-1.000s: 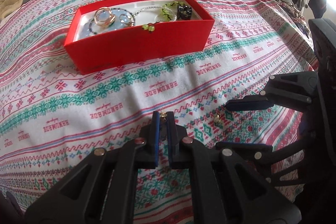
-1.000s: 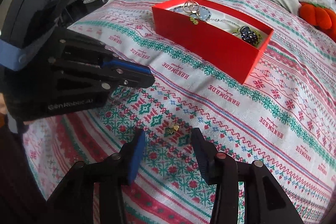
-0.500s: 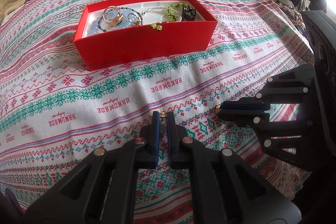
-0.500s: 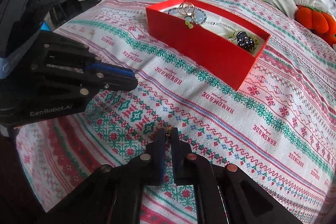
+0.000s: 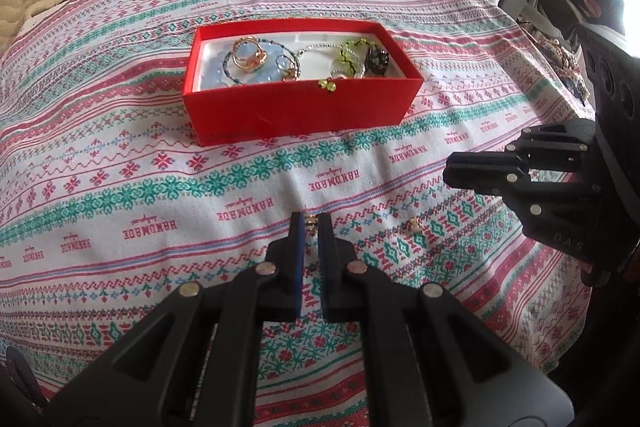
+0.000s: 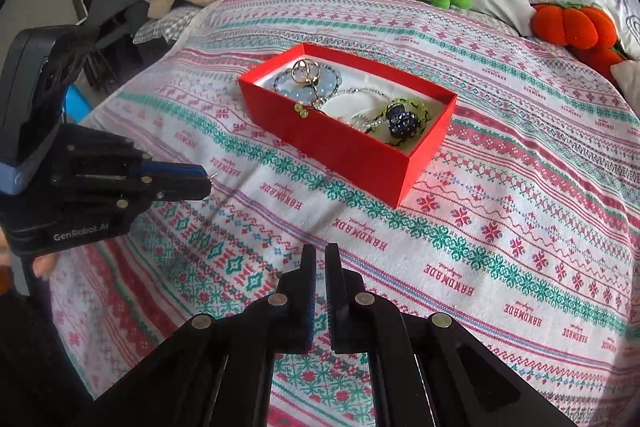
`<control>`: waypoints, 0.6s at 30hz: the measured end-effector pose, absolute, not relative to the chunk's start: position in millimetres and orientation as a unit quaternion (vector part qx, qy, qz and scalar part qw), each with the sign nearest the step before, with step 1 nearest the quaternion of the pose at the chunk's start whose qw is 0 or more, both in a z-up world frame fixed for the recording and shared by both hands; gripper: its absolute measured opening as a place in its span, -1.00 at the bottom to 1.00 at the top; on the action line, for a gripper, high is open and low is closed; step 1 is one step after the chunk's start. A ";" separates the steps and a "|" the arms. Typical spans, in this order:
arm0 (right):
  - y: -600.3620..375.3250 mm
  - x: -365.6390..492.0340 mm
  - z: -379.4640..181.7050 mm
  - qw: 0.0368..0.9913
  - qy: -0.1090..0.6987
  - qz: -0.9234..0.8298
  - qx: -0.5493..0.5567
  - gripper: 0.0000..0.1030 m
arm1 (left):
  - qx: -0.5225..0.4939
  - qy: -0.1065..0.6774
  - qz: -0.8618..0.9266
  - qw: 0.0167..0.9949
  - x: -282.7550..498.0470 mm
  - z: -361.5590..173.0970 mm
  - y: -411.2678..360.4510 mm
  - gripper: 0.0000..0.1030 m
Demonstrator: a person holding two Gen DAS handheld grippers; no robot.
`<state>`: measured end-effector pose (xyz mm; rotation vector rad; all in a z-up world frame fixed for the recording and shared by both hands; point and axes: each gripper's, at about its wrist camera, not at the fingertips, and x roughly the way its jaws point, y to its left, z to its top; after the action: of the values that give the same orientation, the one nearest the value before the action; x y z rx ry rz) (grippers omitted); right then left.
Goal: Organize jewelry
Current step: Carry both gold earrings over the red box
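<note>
Black plastic of the left gripper (image 6: 202, 183) carries white "GenRobot.AI" lettering; its jaws are nearly together, pinching a small gold earring (image 5: 310, 223). Right of it a second gold earring (image 5: 413, 225) lies loose on the bedspread (image 5: 120, 187), woven with repeated red "HANDMADE". Beyond, the red box (image 5: 300, 111) holds rings and bracelets. The right gripper (image 6: 320, 259) jaws are nearly together, apparently holding nothing.
</note>
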<state>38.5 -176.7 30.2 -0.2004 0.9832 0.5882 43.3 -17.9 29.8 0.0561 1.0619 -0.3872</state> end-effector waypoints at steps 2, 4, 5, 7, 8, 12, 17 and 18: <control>-175.3 36.4 30.4 0.829 0.466 0.296 -0.087 -0.89 | 0.026 0.504 -0.183 0.844 43.0 29.2 -17.7 -0.86; -170.9 32.3 25.6 0.822 0.471 0.307 -0.089 -0.72 | 0.028 0.507 -0.182 0.842 42.7 26.7 -17.9 -0.86; -167.9 30.2 21.8 0.818 0.476 0.310 -0.095 -0.69 | 0.029 0.509 -0.182 0.841 42.4 25.0 -18.1 -0.86; -162.4 25.1 13.4 0.807 0.486 0.316 -0.108 -0.69 | 0.031 0.513 -0.181 0.839 41.6 22.6 -18.1 -0.86; -159.4 23.5 9.5 0.803 0.492 0.317 -0.114 -0.69 | 0.032 0.514 -0.181 0.838 41.3 21.8 -18.2 -0.86; -150.3 17.7 -4.9 0.792 0.501 0.318 -0.141 -0.66 | 0.031 0.514 -0.181 0.838 39.7 20.7 -17.5 -0.86; -150.1 21.2 -6.8 0.792 0.502 0.319 -0.134 -0.56 | 0.032 0.516 -0.181 0.836 38.7 19.1 -17.5 -0.86; -150.7 22.3 -6.7 0.793 0.503 0.319 -0.131 -0.56 | 0.033 0.517 -0.181 0.836 38.6 18.9 -17.5 -0.86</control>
<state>22.3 -150.7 -6.7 -0.2825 1.0814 0.6863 38.6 -17.5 18.9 0.0689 1.0943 -0.3825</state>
